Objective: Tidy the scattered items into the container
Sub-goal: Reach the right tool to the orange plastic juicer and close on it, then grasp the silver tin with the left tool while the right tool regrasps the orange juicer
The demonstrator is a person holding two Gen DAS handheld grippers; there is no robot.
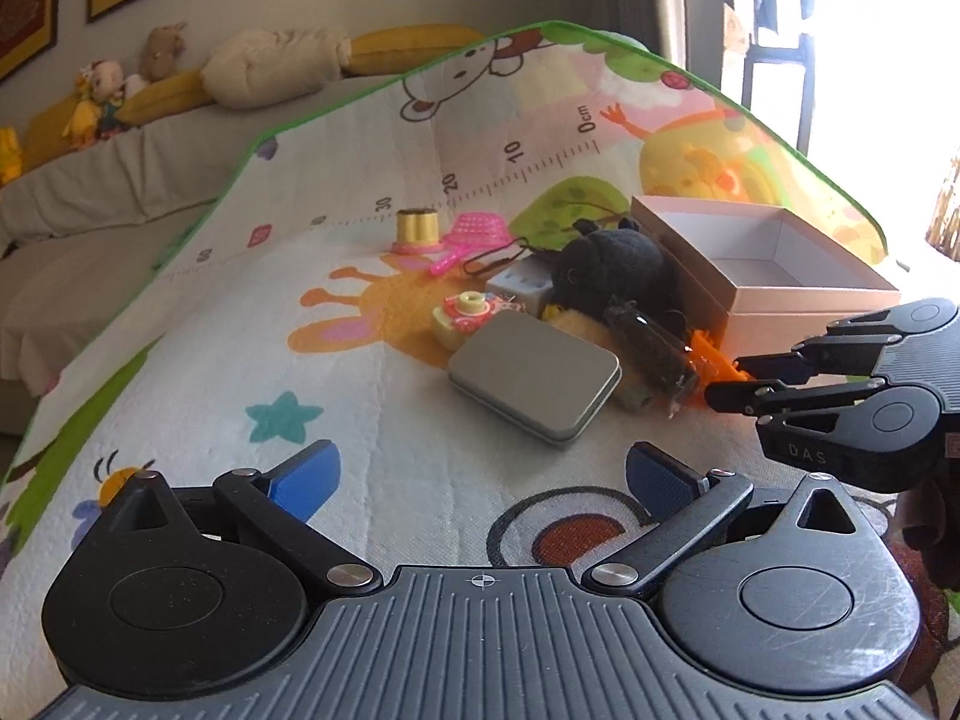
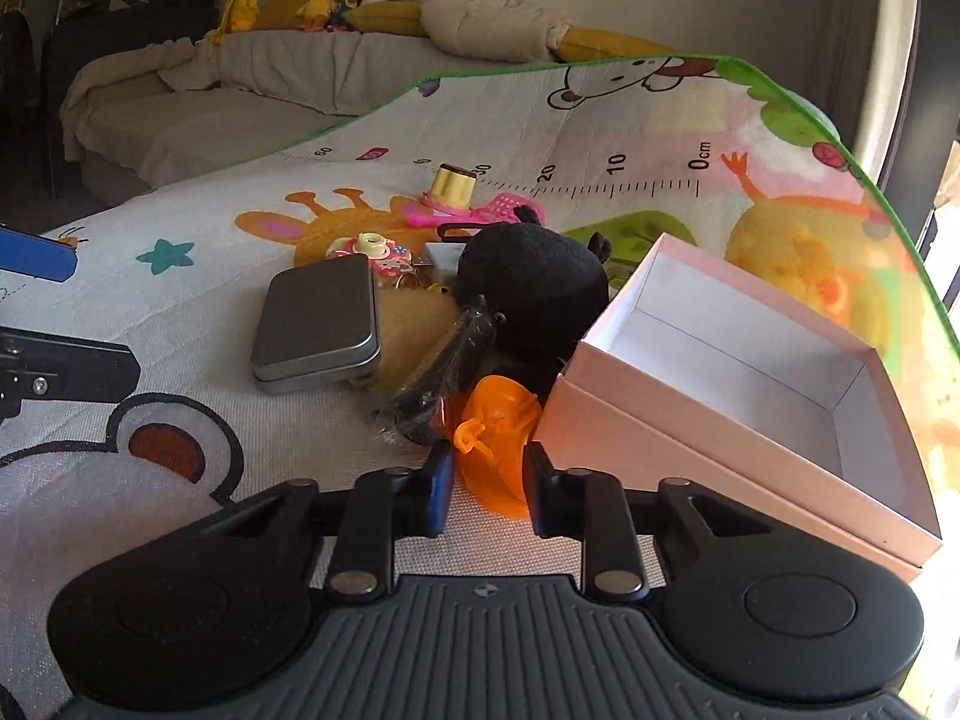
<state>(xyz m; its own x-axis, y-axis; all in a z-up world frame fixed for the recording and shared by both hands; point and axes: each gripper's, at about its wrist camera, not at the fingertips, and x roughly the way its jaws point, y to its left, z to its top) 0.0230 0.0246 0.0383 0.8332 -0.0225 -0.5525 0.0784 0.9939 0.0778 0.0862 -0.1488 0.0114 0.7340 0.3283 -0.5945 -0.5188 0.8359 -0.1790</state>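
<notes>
An open pink box (image 2: 750, 414) with a white inside stands on the play mat; it also shows in the left wrist view (image 1: 774, 276). Beside it lies a pile: an orange plastic toy (image 2: 498, 438), a dark wrapped stick (image 2: 447, 360), a black plush (image 2: 534, 282), a grey tin (image 2: 318, 324), a round pink-yellow toy (image 2: 372, 249), a gold cup (image 2: 453, 186) and a pink strainer (image 2: 498, 207). My right gripper (image 2: 483, 489) has its fingers on either side of the orange toy, touching or nearly so. My left gripper (image 1: 480, 480) is open and empty in front of the grey tin (image 1: 534, 375).
The colourful play mat (image 2: 600, 132) with a printed ruler covers the surface. A grey sofa (image 2: 210, 102) with plush toys and cushions stands behind. A bright window (image 1: 870, 30) is at the right. The right gripper shows in the left wrist view (image 1: 738, 378).
</notes>
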